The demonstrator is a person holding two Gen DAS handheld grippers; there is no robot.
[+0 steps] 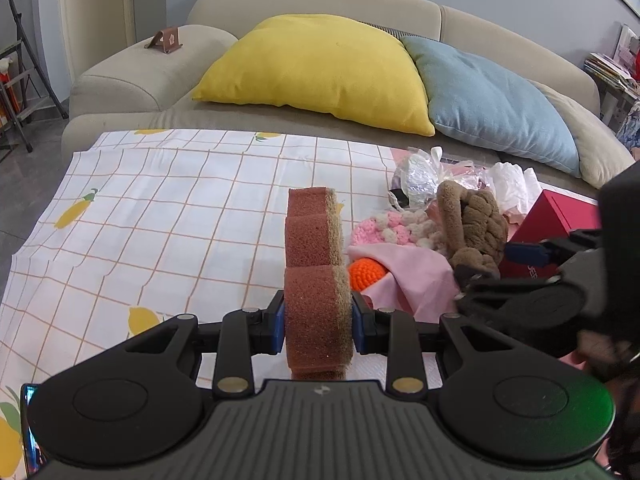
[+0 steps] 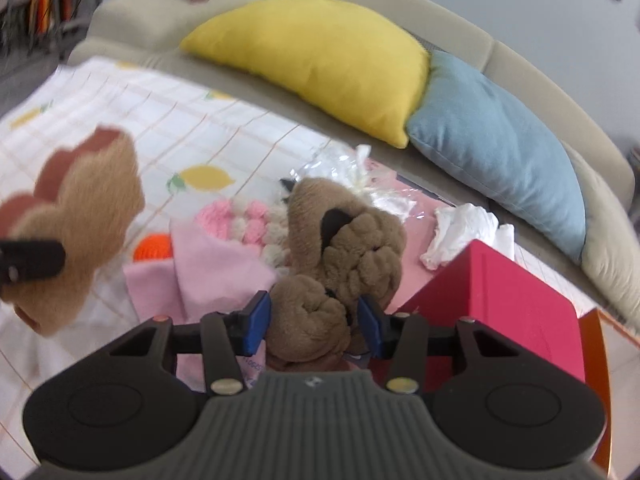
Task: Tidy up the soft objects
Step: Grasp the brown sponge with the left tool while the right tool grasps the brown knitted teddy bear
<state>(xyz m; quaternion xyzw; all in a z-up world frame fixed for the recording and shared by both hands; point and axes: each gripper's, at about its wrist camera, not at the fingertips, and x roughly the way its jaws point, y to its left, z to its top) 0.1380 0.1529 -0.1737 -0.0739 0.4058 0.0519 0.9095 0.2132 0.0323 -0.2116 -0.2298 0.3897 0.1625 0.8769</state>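
A beige sofa (image 1: pixel 132 76) filled the upper part of both wrist views. A yellow cushion (image 1: pixel 320 68) leaned at its centre, touching a blue cushion (image 1: pixel 492 104) to its right. Below them, a table under a white checked cloth with lemon prints (image 1: pixel 160 208) spread across the left and middle of the frame.

At the right of the left wrist view, a red box (image 1: pixel 556 216) stood on the table, with crumpled white plastic (image 1: pixel 512 184) just behind it. Left of the box lay a heap of soft things: a pink cloth (image 1: pixel 412 276), a pink and white crocheted piece (image 1: pixel 388 232), and an orange crocheted ball (image 1: pixel 366 274) partly tucked under the cloth.

At lower centre of the left wrist view, the left gripper (image 1: pixel 318 322) had its fingers clenched on a brown sponge with a tan scouring face (image 1: pixel 314 264), which stood on edge and was lifted above the cloth.

At lower centre of the right wrist view, the right gripper (image 2: pixel 316 320) had its blue fingers (image 2: pixel 256 322) closed against the sides of a brown plush toy (image 2: pixel 348 256), which reached up over the pink heap just left of the red box. The sponge appeared blurred at the left edge of that view.
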